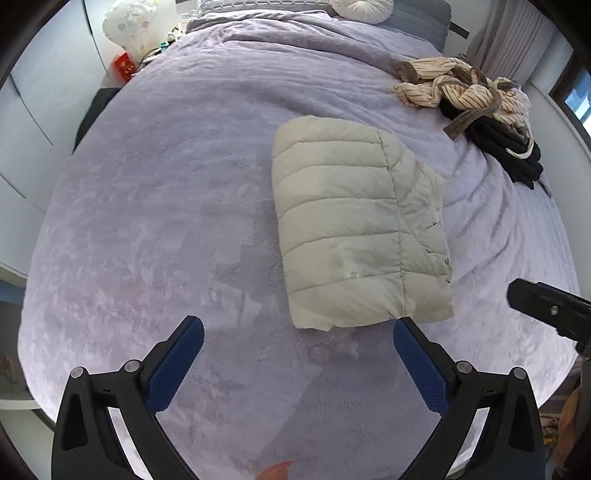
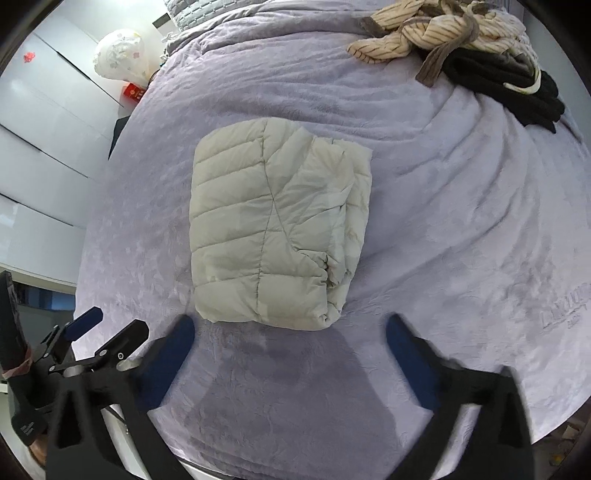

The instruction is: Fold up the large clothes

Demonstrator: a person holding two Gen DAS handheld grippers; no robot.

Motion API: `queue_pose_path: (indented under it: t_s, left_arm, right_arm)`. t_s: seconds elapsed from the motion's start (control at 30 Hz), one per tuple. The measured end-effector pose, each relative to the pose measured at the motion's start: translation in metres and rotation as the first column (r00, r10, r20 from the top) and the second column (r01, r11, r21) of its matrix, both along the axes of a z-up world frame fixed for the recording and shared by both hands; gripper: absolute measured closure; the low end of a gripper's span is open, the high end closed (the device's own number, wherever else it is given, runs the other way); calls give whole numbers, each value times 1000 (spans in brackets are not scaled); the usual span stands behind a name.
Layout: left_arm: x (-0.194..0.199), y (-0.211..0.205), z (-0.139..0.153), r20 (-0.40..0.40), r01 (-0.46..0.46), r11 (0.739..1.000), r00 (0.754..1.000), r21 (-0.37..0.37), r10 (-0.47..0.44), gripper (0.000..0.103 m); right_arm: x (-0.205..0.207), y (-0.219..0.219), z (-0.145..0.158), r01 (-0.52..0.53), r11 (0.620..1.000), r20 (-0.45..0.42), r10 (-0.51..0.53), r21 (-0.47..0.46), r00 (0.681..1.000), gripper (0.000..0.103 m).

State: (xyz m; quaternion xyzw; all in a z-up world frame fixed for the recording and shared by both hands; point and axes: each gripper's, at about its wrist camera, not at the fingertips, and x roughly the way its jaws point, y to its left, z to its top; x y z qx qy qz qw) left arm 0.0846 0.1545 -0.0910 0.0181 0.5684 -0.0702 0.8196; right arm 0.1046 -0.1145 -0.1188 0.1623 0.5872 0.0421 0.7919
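Hovering both claws, left [image 1: 298, 334] and right [image 2: 290, 330], jaws apart, gripping nothing; folded jacket [image 2: 275, 229] is lying on the blanket [image 2: 461, 221] just ahead; clothes pile [image 1: 476, 99] beyond.

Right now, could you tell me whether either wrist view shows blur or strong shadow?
Right wrist view: the right gripper fingers are smeared by motion blur, and a dark shadow lies on the bedspread below the folded jacket. Left wrist view: sharp, with fisheye bending of the bed edges.

Folded jacket [image 1: 354, 225] mid-bed [image 1: 166, 221]; clothes pile [image 1: 476, 103] behind, right; pillow [image 1: 360, 9] at head.
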Motion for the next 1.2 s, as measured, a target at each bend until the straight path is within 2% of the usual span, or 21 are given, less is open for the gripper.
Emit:
queue_pose_path:
  t_s: [0.1,0.23,0.4,0.63,0.77,1.2]
  left_arm:
    - [-5,1,9,28,-15,999,1000,51,14,0]
    - [-9,8,21,28,-36,999,999,11,36,0]
    - [-14,12,40,43,-69,998,997,-6,69,0]
    - [-24,10,69,82,-58,998,995,1,57,0]
    - [-30,9,82,86,-59,998,994,-23,61,0]
    - [-39,7,102,105,-62,998,993,-4,62,0]
  right_arm:
    - [-6,-2,9,22,1000,17,-23,7,1000,0]
    - [-9,-3,20,30,1000,27,-31,5,999,0]
    - [-11,1,38,26,1000,45,-25,-16,999,0]
    - [-13,7,59,21,999,72,-18,-40,997,0]
    - [-16,9,66,18,998,83,-13,-56,996,0]
    - [-24,13,79,22,995,97,-13,-95,995,0]
